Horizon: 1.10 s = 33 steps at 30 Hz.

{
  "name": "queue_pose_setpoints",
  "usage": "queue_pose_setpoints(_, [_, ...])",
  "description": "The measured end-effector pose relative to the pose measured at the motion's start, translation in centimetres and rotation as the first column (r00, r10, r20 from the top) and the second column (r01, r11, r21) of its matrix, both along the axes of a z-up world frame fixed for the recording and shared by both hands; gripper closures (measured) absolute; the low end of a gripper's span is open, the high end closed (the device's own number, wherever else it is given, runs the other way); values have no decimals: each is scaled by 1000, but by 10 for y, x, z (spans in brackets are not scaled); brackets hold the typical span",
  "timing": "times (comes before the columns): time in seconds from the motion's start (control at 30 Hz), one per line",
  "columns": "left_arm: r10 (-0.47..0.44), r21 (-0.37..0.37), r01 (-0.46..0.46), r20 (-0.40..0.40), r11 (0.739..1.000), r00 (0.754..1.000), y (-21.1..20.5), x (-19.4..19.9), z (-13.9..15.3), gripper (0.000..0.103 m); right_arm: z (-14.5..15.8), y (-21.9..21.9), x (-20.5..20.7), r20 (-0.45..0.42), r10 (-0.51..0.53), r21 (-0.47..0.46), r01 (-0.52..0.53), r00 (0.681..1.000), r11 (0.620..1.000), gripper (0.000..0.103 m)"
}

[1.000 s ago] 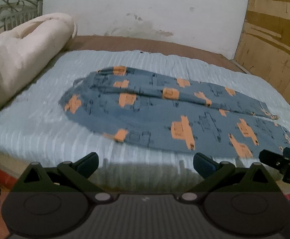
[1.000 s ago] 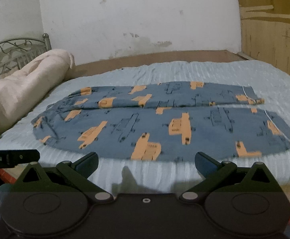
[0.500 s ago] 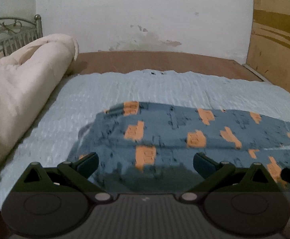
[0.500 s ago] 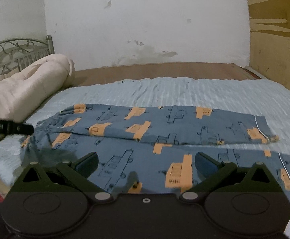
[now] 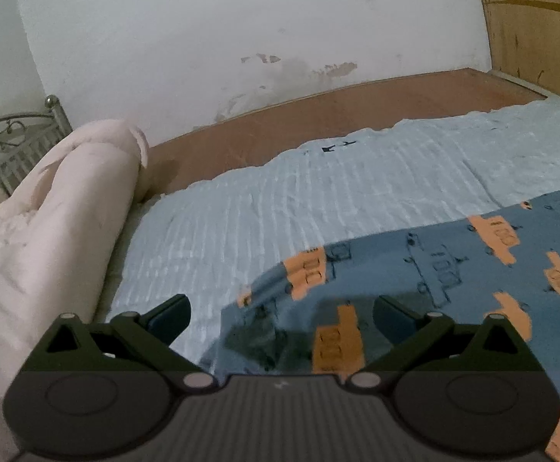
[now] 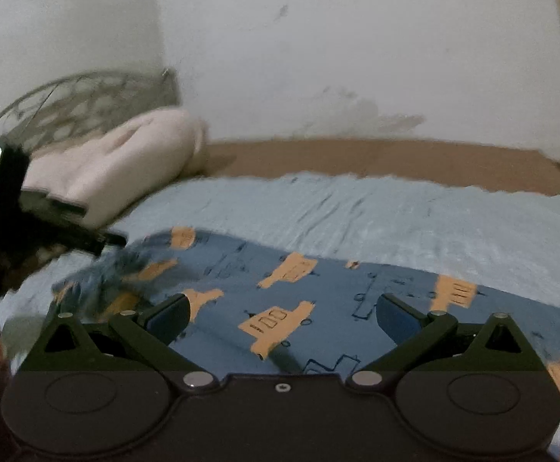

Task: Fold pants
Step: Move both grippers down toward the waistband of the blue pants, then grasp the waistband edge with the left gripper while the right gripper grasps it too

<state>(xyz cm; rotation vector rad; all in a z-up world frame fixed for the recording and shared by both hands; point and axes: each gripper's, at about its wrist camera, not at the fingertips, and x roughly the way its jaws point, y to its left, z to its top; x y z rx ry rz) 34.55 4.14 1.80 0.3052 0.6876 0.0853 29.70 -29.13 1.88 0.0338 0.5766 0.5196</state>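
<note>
On a pale blue bedspread [image 5: 318,200], patterned pants [image 6: 318,292], stained white wall [image 5: 241,30], both grippers [image 5: 281,313] [image 6: 283,313] spread apart.

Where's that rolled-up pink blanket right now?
The rolled pale pink blanket lies along the left side of the bed in both views, beside the light blue ribbed bedspread and before the metal headboard.

a pale blue ribbed bedspread [image 5: 318,200] covers the bed; a rolled cream-pink quilt [image 5: 49,231] lies along its left edge, a curly grey metal headboard [image 5: 6,146] behind that.
</note>
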Motion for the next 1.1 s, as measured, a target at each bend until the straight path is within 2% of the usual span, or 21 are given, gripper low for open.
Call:
queue_pose_setpoints(0.07, [-24,13,24,2,1000,1000,1,10,-3,1,0,0,18,-33,66,-3,-66,997,998,1])
queue_pose_setpoints(0.17, [-71,38,71,5,997,997,4,26,-9,1,-2,1,38,-36,74,-14,-75,997,997,1])
queue_pose_setpoints(0.27, [-82,62,83,-23,995,996,10,45,-16,1,-8,4,60,-35,90,-62,-92,995,994,1])
queue_pose_setpoints(0.37, [-83,62,86,-56,994,995,18,66,-24,1,-17,11,81,-45,99,-154,-105,994,982,1])
queue_pose_setpoints(0.47, [-102,43,105,-59,994,993,27,83,-28,0,-29,20,101,-59,121,-264,-132,991,955,1])
queue_pose_setpoints(0.53, [-118,31,120,-50,992,992,34,92,-29,1,-36,27,113,-65,131,-305,-145,989,941,1])
queue_pose_setpoints(0.73, [-195,-42,193,-26,980,981,60,110,-30,1,-52,41,147,-113,195,-312,-222,974,924,1])
queue_pose_setpoints(0.83, [-253,-84,248,-62,965,965,65,118,-38,1,-58,44,163,-130,196,-312,-228,972,922,3])
queue_pose_setpoints(0.97, [-299,-189,275,-110,943,948,72,128,-47,1,-64,37,184,-157,164,-322,-208,974,924,11])
queue_pose_setpoints(1.07, [-304,-195,273,-153,942,940,71,135,-54,1,-67,25,197,-197,148,-315,-205,969,927,16])
queue_pose_setpoints(1.1, [-309,-189,277,-169,942,936,71,137,-55,5,-68,21,199,-207,149,-316,-210,967,925,17])
